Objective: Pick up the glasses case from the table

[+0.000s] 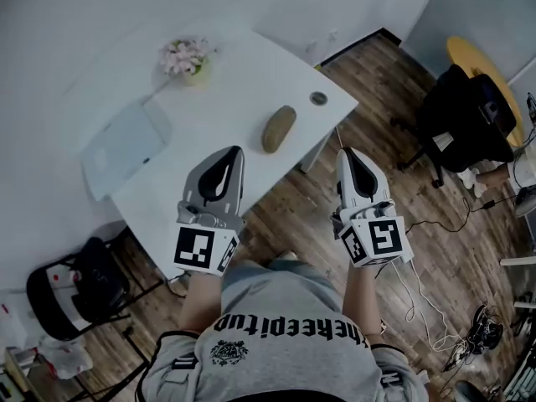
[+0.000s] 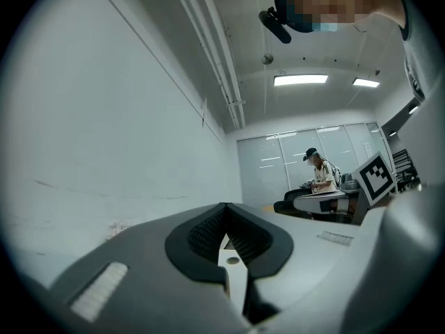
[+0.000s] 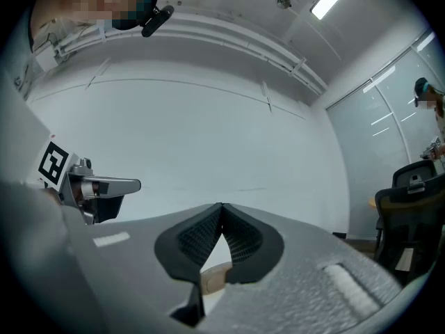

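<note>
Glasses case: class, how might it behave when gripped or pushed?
The case looks oval and rounded, so a nudge may rock or roll it. Its smooth, curved shell could slip from jaws. It probably holds its shape.

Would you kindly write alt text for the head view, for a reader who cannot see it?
Seen from above, a person holds the left gripper and right gripper, both shut and empty, short of a brown glasses case lying untouched on a white table with flowers.

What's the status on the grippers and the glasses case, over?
Left gripper shut, empty. Right gripper shut, empty. Glasses case on table, untouched, ahead between both grippers. Nothing in the way.
</note>
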{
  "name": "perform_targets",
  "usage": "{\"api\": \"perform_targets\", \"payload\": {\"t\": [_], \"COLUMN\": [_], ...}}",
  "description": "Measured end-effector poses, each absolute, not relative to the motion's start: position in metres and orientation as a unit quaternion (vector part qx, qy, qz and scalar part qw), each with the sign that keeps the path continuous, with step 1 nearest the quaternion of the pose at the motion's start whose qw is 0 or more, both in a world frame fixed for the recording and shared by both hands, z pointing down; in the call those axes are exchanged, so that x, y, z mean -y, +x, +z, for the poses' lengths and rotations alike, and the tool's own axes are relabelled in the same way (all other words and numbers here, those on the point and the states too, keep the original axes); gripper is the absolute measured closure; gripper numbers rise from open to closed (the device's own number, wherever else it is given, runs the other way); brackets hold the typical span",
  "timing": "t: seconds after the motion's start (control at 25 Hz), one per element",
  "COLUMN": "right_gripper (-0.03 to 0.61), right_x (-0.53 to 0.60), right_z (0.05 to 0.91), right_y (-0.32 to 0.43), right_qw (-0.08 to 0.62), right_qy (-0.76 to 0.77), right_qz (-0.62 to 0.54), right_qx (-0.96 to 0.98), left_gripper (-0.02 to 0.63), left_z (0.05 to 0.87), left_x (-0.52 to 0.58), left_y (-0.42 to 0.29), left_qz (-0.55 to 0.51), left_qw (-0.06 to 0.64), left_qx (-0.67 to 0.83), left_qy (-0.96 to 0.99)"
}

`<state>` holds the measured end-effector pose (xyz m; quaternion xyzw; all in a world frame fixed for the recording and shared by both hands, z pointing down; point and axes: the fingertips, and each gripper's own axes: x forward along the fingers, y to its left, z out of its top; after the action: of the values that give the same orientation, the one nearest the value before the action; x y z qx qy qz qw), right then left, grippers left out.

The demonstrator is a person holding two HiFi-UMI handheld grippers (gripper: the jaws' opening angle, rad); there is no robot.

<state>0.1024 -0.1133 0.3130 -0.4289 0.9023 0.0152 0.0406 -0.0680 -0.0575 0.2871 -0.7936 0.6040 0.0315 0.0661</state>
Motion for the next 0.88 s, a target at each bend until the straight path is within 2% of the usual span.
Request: {"api": "perform_targets", "payload": {"t": [0.52, 0.88], "right_gripper": [0.577, 0.577], "right_x": [0.124, 0.115], "right_z": [0.310, 0.315], "right_y": [0.069, 0.049], "right_qw": [0.047, 0.042], "right_qy": [-0.389, -0.381], "right_qz": [0.015, 0.004], "right_qx": [-0.920, -0.924], "left_gripper": [0.595, 0.595], "left_z": [0.284, 0.282], "left_x": [0.050, 0.034], "left_y": [-0.082, -0.122], "left_qz": [0.019, -0.024], "left_qw": [0.066, 0.080], "left_qx": [-0.621, -0.668], "left_qy": [-0.781, -0.739]}}
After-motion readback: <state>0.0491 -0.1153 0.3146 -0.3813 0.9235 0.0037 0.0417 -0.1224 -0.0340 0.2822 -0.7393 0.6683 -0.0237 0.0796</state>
